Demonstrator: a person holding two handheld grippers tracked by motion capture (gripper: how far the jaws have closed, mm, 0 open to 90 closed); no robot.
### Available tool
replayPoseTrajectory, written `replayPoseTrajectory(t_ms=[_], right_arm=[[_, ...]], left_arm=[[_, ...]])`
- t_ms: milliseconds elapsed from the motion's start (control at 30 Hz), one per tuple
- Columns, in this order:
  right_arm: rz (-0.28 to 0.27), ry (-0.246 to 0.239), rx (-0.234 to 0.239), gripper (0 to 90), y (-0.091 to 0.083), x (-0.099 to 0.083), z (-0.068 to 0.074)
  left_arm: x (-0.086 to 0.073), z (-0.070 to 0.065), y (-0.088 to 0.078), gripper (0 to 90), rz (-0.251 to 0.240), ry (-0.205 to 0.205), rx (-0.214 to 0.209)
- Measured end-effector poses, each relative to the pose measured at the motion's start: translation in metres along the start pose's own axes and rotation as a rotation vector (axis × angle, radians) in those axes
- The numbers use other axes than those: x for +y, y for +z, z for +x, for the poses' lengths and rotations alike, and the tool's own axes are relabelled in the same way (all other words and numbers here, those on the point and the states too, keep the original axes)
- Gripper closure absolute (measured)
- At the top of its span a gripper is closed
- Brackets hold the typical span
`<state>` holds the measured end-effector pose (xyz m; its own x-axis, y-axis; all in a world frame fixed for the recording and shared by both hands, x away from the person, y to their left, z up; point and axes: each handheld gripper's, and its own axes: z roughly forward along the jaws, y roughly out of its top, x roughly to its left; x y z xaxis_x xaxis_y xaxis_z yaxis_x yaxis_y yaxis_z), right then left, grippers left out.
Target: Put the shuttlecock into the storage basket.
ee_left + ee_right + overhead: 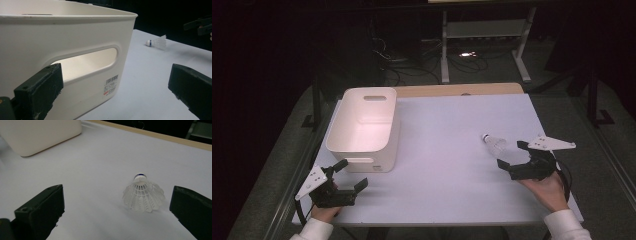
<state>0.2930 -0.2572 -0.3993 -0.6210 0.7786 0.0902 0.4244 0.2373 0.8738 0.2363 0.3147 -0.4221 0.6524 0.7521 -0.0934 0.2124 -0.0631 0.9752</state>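
Both grippers stand with their jaws spread wide and nothing between them. From above, the left gripper [346, 177] sits at the near left corner of the table [452, 125], held by the left hand [324, 212]; that hand is mostly hidden under the tool, and the sleeve is cut off by the bottom edge. The right gripper [511, 155] is at the near right, held by the right hand [547, 190], palm up under the body of the tool, with its jaws pointing toward the shuttlecock [494, 143].

That shuttlecock lies on its side on the white tabletop just beyond the right gripper's jaws, not touching them. In the right gripper view the shuttlecock [143, 195] lies between the two jaws but closer to the right-hand one, skirt toward the camera, its cork tip with a blue band pointing away.

A white tub [364, 127] stands on the left part of the table, just beyond the left gripper. Its inside looks bare, though the near inner wall is hidden from above. In the left gripper view the tub [75, 37] looms close, with a handle slot and a small label whose print is too small to read; the shuttlecock [157, 42] lies well beyond it.

Everything past the table is dark; a frame and cables on the floor are hard to make out.
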Motion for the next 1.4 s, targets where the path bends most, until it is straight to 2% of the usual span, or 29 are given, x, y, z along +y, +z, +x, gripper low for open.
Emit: replayPoseTrajectory(t_ms=[567, 1067, 1267, 1400], right_arm=[[0.073, -0.034, -0.005, 0.0, 0.012, 0.026, -0.006], [0.137, -0.019, -0.005, 0.0, 0.024, 0.033, -0.012], [0.177, -0.011, -0.012, 0.0, 0.029, 0.037, -0.019], [0.193, -0.007, 0.001, 4.2, 0.031, 0.041, -0.024]], left_arm=[[0.000, 0.000, 0.001, 0.0, -0.003, -0.003, -0.004], [0.000, 0.000, 0.001, 0.0, -0.005, -0.005, -0.008], [0.001, 0.000, 0.001, 0.0, -0.012, -0.009, -0.009], [0.001, 0.000, 0.001, 0.0, -0.012, -0.011, -0.010]])
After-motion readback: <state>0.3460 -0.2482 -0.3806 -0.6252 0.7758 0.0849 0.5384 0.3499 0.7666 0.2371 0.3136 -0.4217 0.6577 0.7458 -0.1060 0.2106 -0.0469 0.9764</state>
